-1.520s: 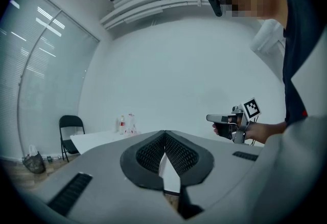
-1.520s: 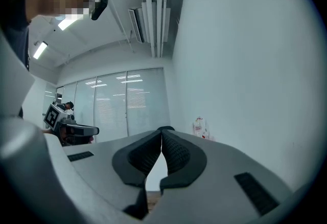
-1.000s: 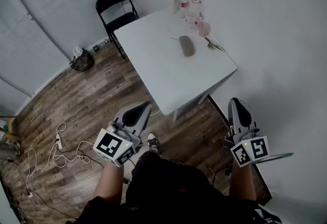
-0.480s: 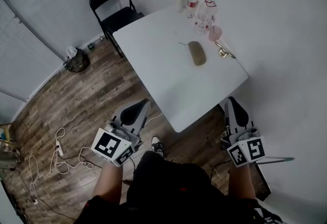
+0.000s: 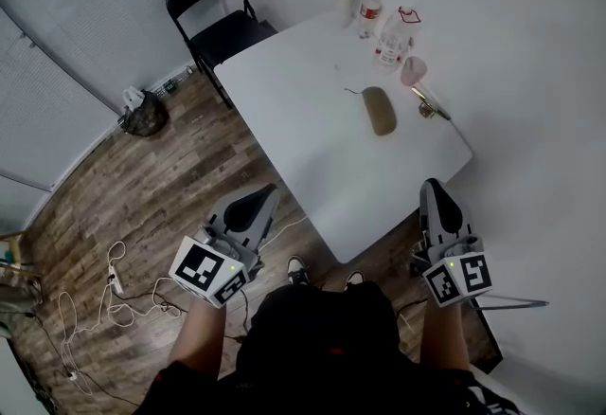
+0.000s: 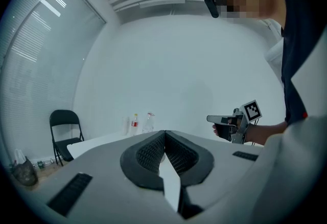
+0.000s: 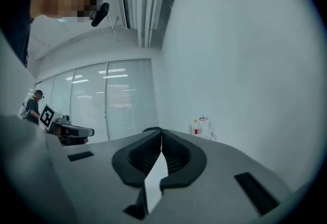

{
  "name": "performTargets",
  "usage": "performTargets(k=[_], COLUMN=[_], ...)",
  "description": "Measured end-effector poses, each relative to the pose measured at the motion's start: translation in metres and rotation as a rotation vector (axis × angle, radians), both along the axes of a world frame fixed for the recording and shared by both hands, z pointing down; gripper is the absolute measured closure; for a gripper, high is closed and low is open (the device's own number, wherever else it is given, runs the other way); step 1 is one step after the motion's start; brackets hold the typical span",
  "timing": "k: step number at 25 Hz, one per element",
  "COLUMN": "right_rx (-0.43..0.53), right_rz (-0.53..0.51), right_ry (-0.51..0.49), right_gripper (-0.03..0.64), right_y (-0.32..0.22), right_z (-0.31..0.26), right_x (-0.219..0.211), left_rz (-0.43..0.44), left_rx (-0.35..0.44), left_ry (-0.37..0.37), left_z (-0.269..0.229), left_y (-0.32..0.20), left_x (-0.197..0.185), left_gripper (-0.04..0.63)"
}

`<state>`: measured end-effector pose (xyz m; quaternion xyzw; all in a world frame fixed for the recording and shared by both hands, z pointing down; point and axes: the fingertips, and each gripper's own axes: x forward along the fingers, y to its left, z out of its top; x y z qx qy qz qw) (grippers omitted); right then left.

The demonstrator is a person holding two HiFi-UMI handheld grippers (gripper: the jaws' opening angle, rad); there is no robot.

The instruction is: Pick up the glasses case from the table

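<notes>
The glasses case (image 5: 380,110), an olive-brown oblong pouch, lies on the white table (image 5: 312,148) toward its far right side. My left gripper (image 5: 256,207) hangs over the wood floor short of the table's near left edge, jaws shut and empty. My right gripper (image 5: 438,202) is by the table's near right corner, close to the wall, also shut with nothing in it. Both are well short of the case. In the left gripper view the tips (image 6: 164,133) meet; in the right gripper view the tips (image 7: 161,131) meet too.
Bottles and a clear container (image 5: 390,29) stand at the table's far corner, with a pink cup (image 5: 413,70) and a small metal item (image 5: 428,106) near the case. A black folding chair (image 5: 210,10) stands at the far left. Cables (image 5: 104,280) and a bag (image 5: 142,115) lie on the floor.
The table and case have drawn nearer and shifted right in the head view as I stepped forward. Both grippers stay shut and empty in front of me.
</notes>
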<state>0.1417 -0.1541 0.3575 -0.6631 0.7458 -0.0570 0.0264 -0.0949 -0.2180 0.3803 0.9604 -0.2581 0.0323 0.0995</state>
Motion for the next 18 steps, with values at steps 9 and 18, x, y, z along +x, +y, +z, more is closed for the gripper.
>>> performTargets(k=[9,18], right_rx=[-0.072,-0.23], right_rz=[-0.121,-0.243], right_ry=[0.006,0.003], right_gripper=[0.597,0.475], right_y=[-0.049,-0.11], right_z=[0.037,0.105], right_x=[0.047,0.099], left_rz=[-0.136,-0.229], left_rx=[-0.03,-0.088], left_ry=[0.006,-0.004], left_z=[0.007,0.038], left_y=[-0.026,-0.036], left_x=[0.038,0.088], left_gripper=[0.575,0.575])
